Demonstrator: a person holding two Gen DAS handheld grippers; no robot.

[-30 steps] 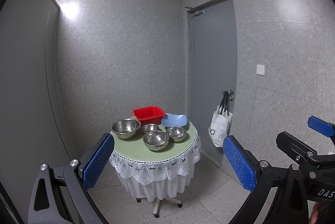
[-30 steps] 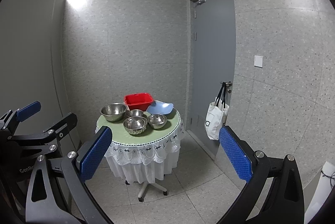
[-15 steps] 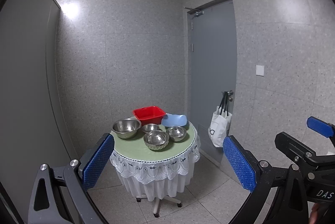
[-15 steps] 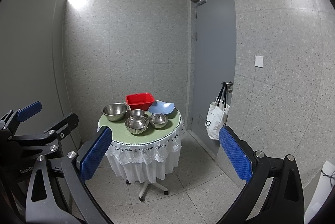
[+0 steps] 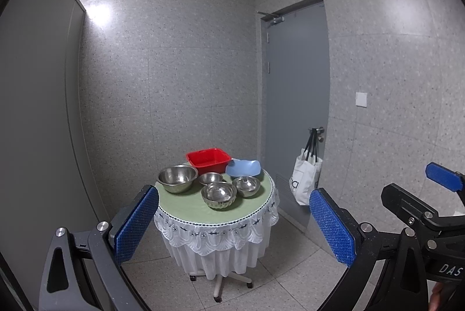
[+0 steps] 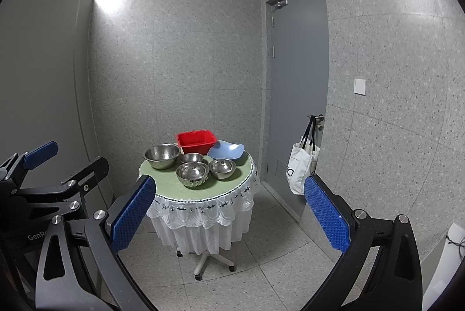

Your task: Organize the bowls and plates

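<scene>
A round table [image 5: 186,209] [image 6: 162,180] with a green top and white lace skirt stands across the room. On it are a large steel bowl [image 5: 177,178] [image 6: 162,155], several smaller steel bowls such as one at the front [image 5: 218,194] [image 6: 193,173], a red square basin [image 5: 208,157] [image 6: 196,141] and a blue plate [image 5: 243,168] [image 6: 226,150]. My left gripper [image 5: 232,219] is open and empty, far short of the table. My right gripper [image 6: 228,207] is open and empty, also far from the table.
A grey door [image 5: 296,95] is at the right, with a white tote bag [image 5: 305,180] [image 6: 300,167] hanging from its handle. The table stands on a wheeled base [image 6: 209,261] on a tiled floor. A grey panel wall [image 5: 35,136] runs along the left.
Both views have shifted very slightly; the table sits marginally nearer and lower in the frames. Both grippers stay open and empty.
</scene>
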